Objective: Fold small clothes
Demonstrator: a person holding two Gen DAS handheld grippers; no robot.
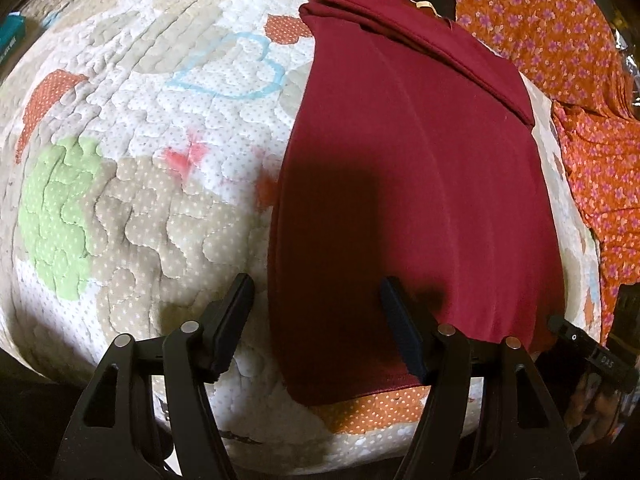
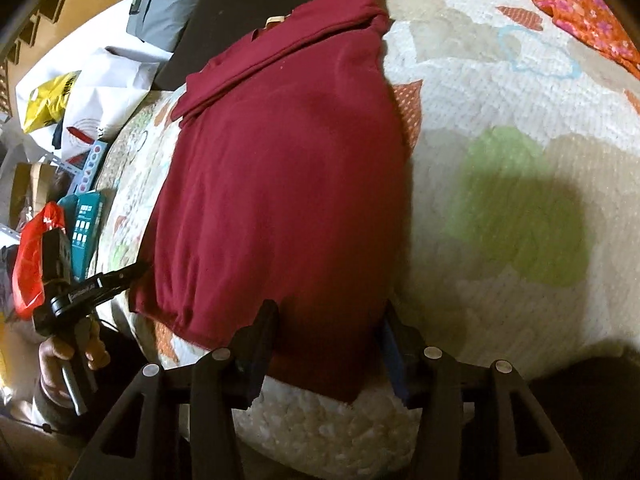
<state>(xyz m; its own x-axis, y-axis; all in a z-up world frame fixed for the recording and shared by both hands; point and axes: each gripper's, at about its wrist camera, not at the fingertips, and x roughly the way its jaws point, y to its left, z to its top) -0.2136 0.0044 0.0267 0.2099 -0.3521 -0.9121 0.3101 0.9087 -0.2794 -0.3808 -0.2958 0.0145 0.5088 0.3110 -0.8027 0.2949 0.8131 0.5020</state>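
A dark red garment [image 1: 412,184] lies folded lengthwise on the quilted mat [image 1: 132,184], its collar end far from me. My left gripper [image 1: 316,292] is open above the garment's near left edge, its jaws straddling that edge and holding nothing. In the right wrist view the same garment [image 2: 288,168] lies in the middle, and my right gripper [image 2: 330,320] is open over its near hem, holding nothing. The left gripper [image 2: 92,288] also shows at the left edge of that view, beside the garment's hem corner.
An orange floral cloth [image 1: 560,40] lies at the far right of the mat. Off the mat's far side in the right wrist view sit bags [image 2: 52,100], teal boxes [image 2: 86,224], a red plastic bag [image 2: 32,264] and a dark board [image 2: 240,12].
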